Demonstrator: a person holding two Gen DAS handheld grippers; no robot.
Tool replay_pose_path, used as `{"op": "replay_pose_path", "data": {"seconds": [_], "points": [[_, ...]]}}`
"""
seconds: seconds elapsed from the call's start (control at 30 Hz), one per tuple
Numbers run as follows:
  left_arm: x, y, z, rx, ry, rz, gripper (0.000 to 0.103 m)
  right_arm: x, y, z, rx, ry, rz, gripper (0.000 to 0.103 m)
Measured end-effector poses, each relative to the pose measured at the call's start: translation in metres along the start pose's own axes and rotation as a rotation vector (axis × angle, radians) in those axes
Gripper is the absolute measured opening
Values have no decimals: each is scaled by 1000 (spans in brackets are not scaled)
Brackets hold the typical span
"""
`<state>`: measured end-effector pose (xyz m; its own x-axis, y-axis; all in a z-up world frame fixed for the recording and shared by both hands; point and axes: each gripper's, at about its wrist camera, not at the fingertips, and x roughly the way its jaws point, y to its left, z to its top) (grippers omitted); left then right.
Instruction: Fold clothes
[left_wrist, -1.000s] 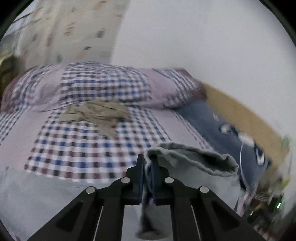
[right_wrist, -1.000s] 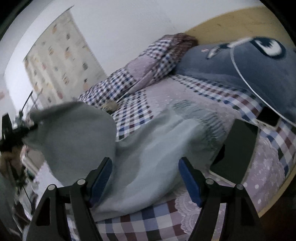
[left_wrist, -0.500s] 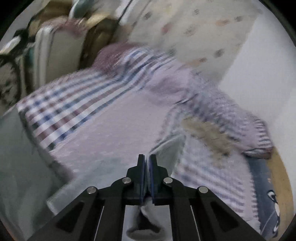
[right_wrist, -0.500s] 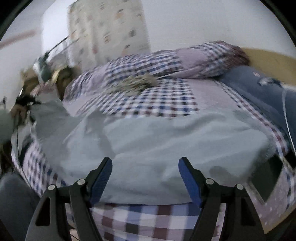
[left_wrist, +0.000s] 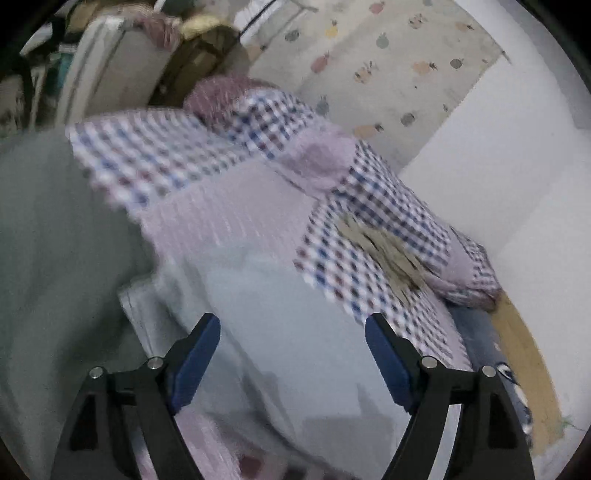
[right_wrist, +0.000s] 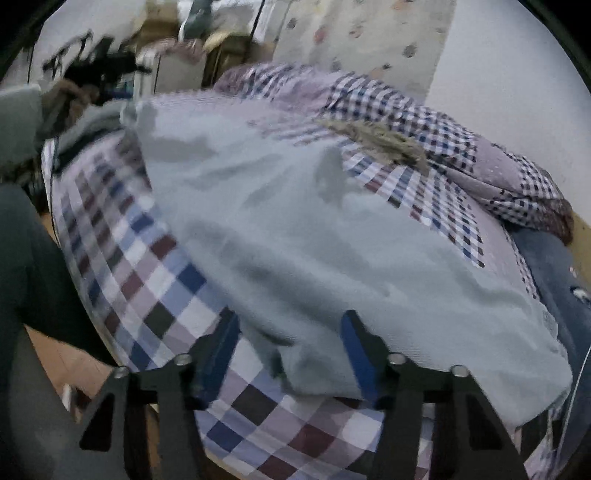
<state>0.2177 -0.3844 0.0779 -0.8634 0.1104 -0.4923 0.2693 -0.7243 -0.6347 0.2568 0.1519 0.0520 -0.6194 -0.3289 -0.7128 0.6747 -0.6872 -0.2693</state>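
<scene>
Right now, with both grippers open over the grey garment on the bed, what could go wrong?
1. The right gripper straddles the grey garment's near edge on the checked bedspread; closing might pinch bedspread too.
2. That edge lies near the bed's side, so a tug could drag it off.
3. The left gripper view is blurred, so a grab now may miss.

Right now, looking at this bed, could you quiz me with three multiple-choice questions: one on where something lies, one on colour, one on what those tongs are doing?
1. Where is the tan garment?
A. on the checked bedspread near the pillows
B. on the floor
C. in the tongs

2. What colour is the big spread garment?
A. red
B. pale grey-blue
C. black

3. How are the left tongs?
A. shut on cloth
B. open, holding nothing
C. out of view

Answers: A, it lies on the checks up by the pillows; B, its cloth is pale grey-blue; B, the blue pads stand wide apart.
</scene>
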Motion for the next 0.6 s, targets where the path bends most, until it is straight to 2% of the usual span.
{"op": "replay_pose_path", "data": {"seconds": [0.07, 0.1, 0.13, 0.17, 0.23, 0.33, 0.47, 0.5, 0.53, 0.6], "points": [[5, 4, -13, -44, 6, -20, 84, 9, 4, 0, -24, 37, -26, 51], [8, 8, -15, -70, 1, -20, 84, 13, 5, 0, -34, 52, -44, 39], [11, 12, -17, -96, -4, -20, 84, 16, 6, 0, -40, 66, -63, 21], [14, 14, -18, -111, -6, -19, 83, 16, 3, 1, -27, 69, -83, 15], [19, 16, -20, -123, -8, -15, 83, 12, -6, 1, 29, 64, -60, 11], [27, 11, -18, -75, 6, 82, 83, 12, -6, 1, 48, 73, -57, 10], [49, 16, -3, -86, 13, 172, 80, 17, -2, 2, 42, 77, -67, 15], [54, 19, -1, -98, 6, 185, 70, 19, -2, 2, 49, 78, -69, 16], [59, 23, 0, -118, -2, 197, 45, 21, -2, 2, 52, 79, -73, 21], [66, 35, 1, -167, -14, 202, 6, 25, 4, 3, 30, 80, -103, 23]]}}
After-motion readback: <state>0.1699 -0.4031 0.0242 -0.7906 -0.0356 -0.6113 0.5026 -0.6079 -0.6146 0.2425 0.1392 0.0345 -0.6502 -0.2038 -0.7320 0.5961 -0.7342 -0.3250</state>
